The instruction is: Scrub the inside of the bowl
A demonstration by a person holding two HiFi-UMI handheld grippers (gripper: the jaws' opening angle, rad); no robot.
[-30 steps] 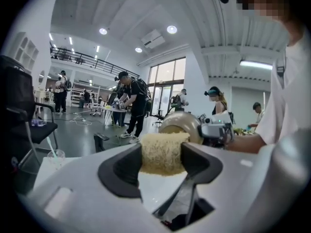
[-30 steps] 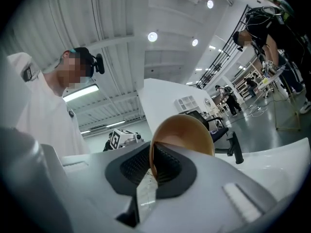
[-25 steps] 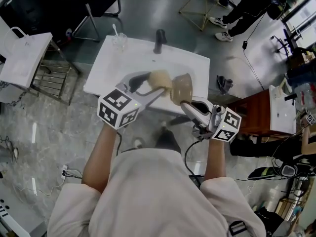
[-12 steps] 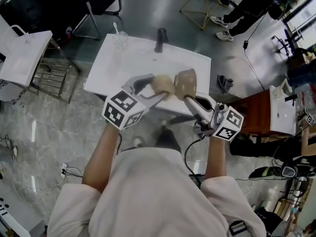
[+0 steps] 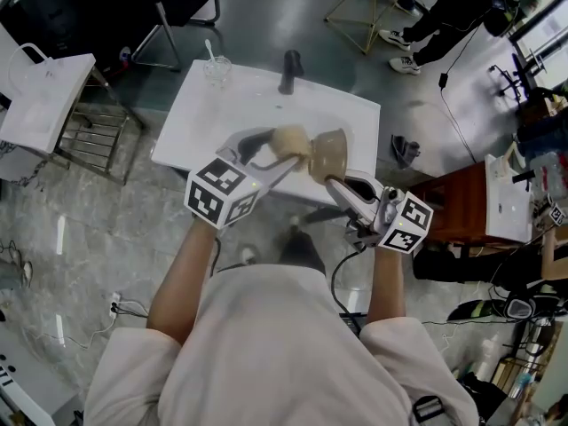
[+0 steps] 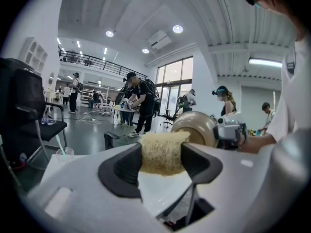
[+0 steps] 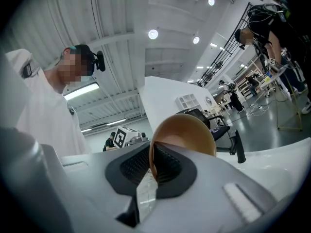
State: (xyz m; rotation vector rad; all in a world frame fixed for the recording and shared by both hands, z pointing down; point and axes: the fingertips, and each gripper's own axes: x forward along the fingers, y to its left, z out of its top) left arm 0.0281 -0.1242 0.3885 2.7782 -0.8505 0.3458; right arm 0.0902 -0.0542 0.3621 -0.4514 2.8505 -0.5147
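Observation:
Held up on its side over the white basin [image 5: 206, 114], the tan bowl [image 5: 329, 154] has its rim clamped in my right gripper [image 5: 335, 185], which is shut on it. In the right gripper view the rim of the bowl [image 7: 187, 132] runs between the two pads of the right gripper [image 7: 151, 166]. My left gripper [image 5: 282, 152] is shut on a beige sponge [image 5: 290, 143] and holds it against the bowl's left side. The left gripper view shows that sponge [image 6: 163, 152] squeezed in the left gripper [image 6: 163, 160], with the bowl [image 6: 197, 127] just behind it.
A black faucet [image 5: 288, 69] stands at the basin's far edge, a glass with a stick in it [image 5: 216, 69] at its far left corner. A white bag [image 5: 40, 96] sits on a metal rack at left, a brown cabinet [image 5: 457, 202] at right. Chairs and people stand further off.
Almost nothing. The sponge and bowl shifted slightly up and back down together. Both grips stay as they were.

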